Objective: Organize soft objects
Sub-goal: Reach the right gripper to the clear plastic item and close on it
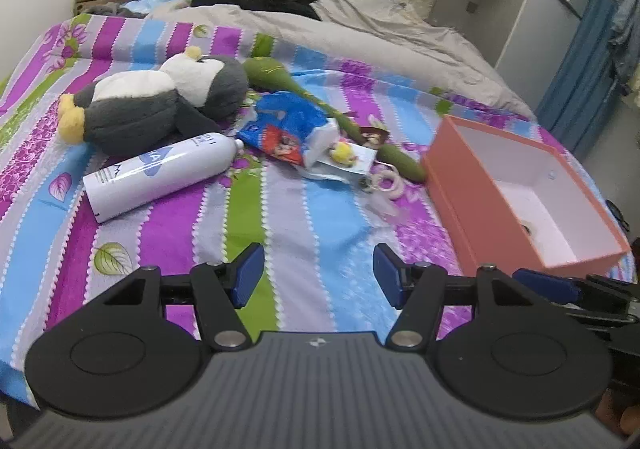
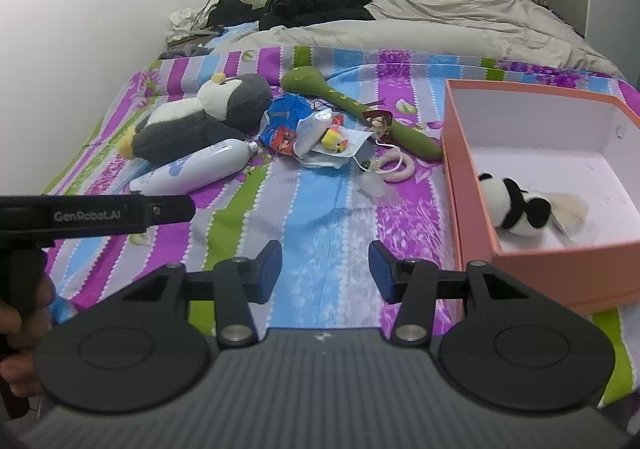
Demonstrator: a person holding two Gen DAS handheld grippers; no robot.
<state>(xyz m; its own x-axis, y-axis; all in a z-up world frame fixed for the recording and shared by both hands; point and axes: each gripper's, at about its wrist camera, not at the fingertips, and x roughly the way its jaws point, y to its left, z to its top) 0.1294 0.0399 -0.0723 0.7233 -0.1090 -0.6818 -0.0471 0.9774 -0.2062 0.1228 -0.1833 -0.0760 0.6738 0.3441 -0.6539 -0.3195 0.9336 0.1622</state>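
A bed (image 1: 172, 233) with striped sheet carries scattered items. Both the left gripper (image 1: 318, 275) and right gripper (image 2: 324, 273) hover with jaws apart, empty. The penguin (image 1: 160, 105) lies ahead-left, long axis slanting left-right, nearer the left gripper; the box (image 2: 532, 269) sits right, holding a panda (image 2: 512, 211).

The left gripper (image 1: 318, 275) hangs tilted downward, its two blue pads (image 1: 248, 273) standing well apart with nothing between them. The right gripper (image 2: 324, 273) takes the same downward tilt beside it, jaws parted somewhat less widely and likewise empty. In the right wrist view the left gripper's black body juts in from the left edge, and a hand (image 2: 18, 333) wraps its grip at the lower left corner. In the left wrist view one blue finger (image 1: 548, 285) of the right gripper shows at the right edge.
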